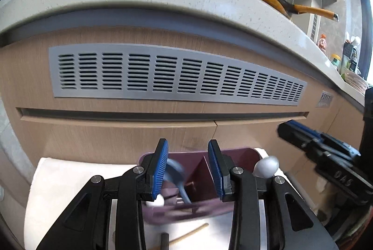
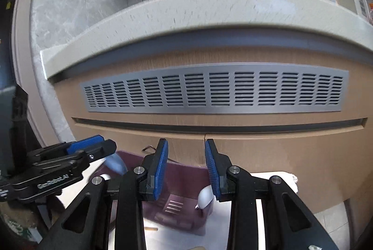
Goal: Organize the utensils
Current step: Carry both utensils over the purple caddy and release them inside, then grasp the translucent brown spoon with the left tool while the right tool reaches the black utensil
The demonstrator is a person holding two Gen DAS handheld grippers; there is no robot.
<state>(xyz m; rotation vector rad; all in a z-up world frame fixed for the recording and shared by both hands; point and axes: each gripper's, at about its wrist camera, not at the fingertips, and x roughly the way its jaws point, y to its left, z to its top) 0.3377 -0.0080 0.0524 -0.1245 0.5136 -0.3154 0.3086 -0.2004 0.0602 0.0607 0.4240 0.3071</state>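
Note:
A purple utensil holder with a divider stands on a white table below a wooden cabinet. A blue spoon stands blurred in its left compartment, and a white spoon rests at its right edge. My left gripper is open above the holder, with nothing between its pads. In the right wrist view the holder lies below my right gripper, which is open and empty. The white spoon sits by its right pad. The left gripper shows at left, over the blue spoon.
A wooden chopstick and a dark handle lie on the white table in front of the holder. The cabinet front with a grey vent stands right behind. A pan sits on the counter above.

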